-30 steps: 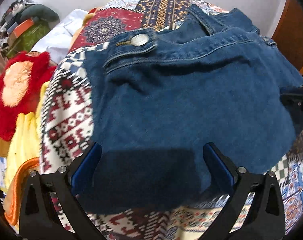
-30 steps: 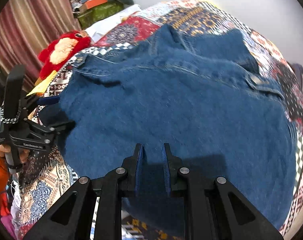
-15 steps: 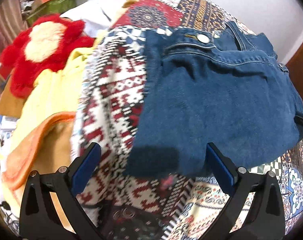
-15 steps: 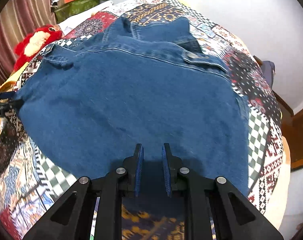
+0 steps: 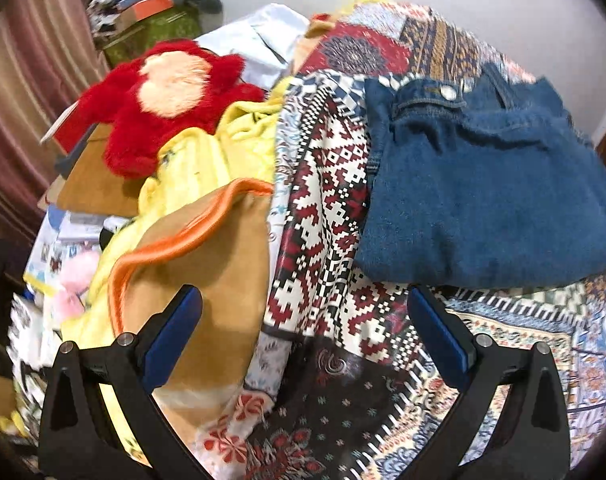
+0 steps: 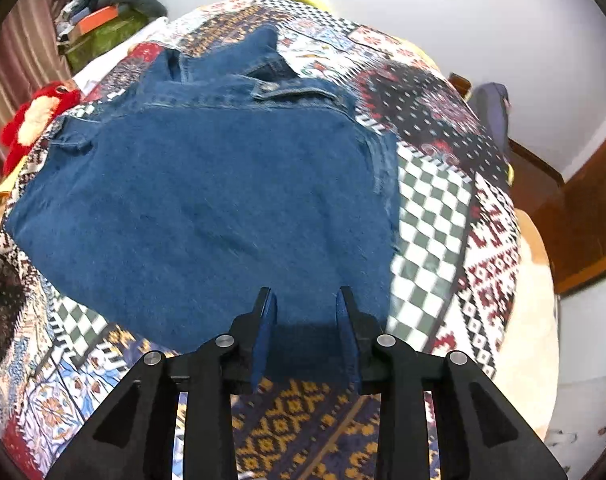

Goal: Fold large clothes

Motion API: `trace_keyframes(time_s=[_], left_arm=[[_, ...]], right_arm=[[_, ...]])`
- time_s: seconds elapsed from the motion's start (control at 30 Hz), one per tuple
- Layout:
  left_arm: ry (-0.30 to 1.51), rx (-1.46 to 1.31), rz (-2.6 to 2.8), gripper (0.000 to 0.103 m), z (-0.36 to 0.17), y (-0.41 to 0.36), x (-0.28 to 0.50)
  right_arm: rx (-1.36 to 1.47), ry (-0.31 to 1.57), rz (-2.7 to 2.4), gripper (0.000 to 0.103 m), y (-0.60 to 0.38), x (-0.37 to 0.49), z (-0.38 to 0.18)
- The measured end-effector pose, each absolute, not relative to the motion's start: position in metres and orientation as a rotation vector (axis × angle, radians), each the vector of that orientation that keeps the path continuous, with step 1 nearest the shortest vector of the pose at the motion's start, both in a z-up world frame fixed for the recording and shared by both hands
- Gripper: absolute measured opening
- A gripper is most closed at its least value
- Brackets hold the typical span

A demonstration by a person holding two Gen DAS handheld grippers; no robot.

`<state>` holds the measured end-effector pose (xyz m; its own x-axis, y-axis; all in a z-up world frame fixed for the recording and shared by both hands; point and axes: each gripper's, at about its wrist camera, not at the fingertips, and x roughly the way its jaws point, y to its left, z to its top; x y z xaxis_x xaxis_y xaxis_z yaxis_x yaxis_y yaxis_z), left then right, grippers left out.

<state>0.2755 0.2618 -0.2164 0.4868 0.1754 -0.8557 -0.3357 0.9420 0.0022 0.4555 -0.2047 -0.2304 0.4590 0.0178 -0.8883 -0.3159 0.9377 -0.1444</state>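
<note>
A blue denim jacket point(image 6: 207, 200) lies folded flat on the patterned bedspread point(image 6: 435, 216), collar at the far end. My right gripper point(image 6: 305, 300) hovers at the jacket's near edge. Its jaws are opening, the denim hem lies between them, and the pads do not press on it. In the left wrist view the jacket point(image 5: 483, 184) sits to the right, a metal button point(image 5: 447, 91) showing near its top. My left gripper point(image 5: 303, 304) stands wide open over the bedspread point(image 5: 323, 208), left of the jacket, with nothing between its fingers.
A red plush toy point(image 5: 163, 100), yellow cloth point(image 5: 207, 152) and a tan bag with orange trim point(image 5: 207, 264) crowd the bed's left side. Boxes and clutter point(image 5: 151, 12) are stacked at the far left by a curtain. Wooden furniture point(image 6: 583, 208) stands to the right.
The left gripper has swung left off the jacket and now hangs over bare bedspread. The right gripper's jaws, shut on the denim hem before, have parted.
</note>
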Motion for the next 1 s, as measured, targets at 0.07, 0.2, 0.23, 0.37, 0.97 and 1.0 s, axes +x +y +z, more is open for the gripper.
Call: trace_keyframes(time_s=[0.07,0.2,0.23,0.37,0.97,1.0], left_arm=[[0.997,-0.233,0.305,0.103,-0.214,0.264,0.273],[1.002,-0.414,0.263,0.103,-0.227,0.258,0.27],[1.011,-0.458,0.24,0.103,-0.231,0.256,0.269],[1.043,-0.602,0.125,0.103,-0.251,0.235,0.278],[0.886,-1.03,-0.036,0.074,-0.308,0.228,0.369],[0.873,-1.035,-0.036,0.073,-0.309,0.228,0.373]], right_arm=[[-0.341,1.045,0.123,0.075,-0.214,0.453,-0.23],[-0.177,1.084,0.144,0.077,-0.237,0.447,-0.221],[-0.14,1.079,0.164,0.077,-0.239,0.444,-0.216],[-0.125,1.029,0.203,0.077,-0.228,0.43,-0.2],[0.002,1.102,0.468,0.077,-0.152,0.457,-0.225],[0.008,1.108,0.467,0.077,-0.151,0.459,-0.228]])
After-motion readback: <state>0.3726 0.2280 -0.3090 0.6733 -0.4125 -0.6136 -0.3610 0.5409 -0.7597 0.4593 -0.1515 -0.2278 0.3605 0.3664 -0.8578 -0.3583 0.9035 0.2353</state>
